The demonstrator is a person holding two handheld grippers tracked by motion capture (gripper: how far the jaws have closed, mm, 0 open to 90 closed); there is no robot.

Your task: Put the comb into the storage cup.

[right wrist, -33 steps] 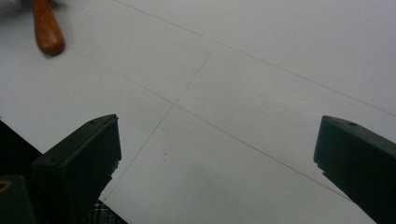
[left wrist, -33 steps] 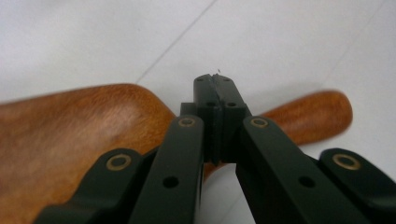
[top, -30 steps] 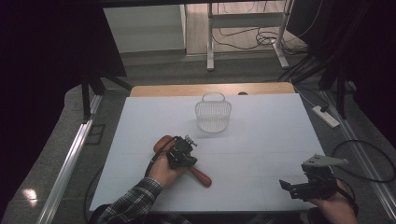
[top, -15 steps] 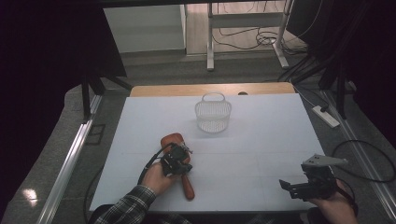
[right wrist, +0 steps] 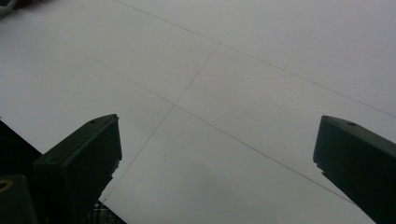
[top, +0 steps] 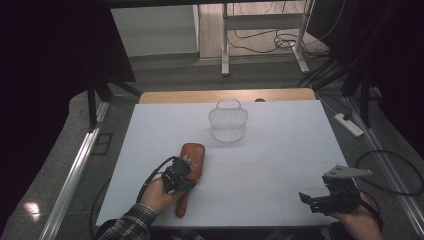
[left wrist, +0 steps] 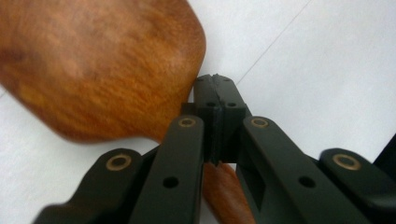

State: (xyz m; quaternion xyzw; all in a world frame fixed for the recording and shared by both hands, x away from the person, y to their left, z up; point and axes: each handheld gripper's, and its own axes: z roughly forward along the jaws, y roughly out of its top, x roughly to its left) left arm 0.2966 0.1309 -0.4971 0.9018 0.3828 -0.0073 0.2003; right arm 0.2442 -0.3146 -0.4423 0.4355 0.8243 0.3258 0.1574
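A wooden paddle-shaped brush [top: 190, 165] lies on the white table [top: 280, 150], in the near-left part of it. Its broad, rounded head points away from me toward the far side, and its narrow handle runs back toward the near edge. The wood is reddish brown with a visible grain.

My left gripper [top: 186, 172] sits right over the neck of the brush, where the head narrows into the handle. In the left gripper view, the two black jaws are clenched fully together, their tips meeting with no gap. The tips [left wrist: 215, 93] press against the lower right edge of the brush head [left wrist: 93, 60], touching the wood from the side. Nothing sits between the jaws; the handle passes underneath them rather than through them. The person's left hand [top: 161, 192] holds the gripper from behind, with a plaid sleeve at the bottom of the high view.

My right gripper [top: 312, 199] hovers near the table's near-right corner, well apart from the brush. In the right gripper view, its jaws stand wide apart and released, with bare white tabletop between them. They hold and touch nothing.

A small white wire basket [top: 228, 121] with an upright handle stands farther back, near the middle of the table's far half. It is apart from the brush head and from both grippers.
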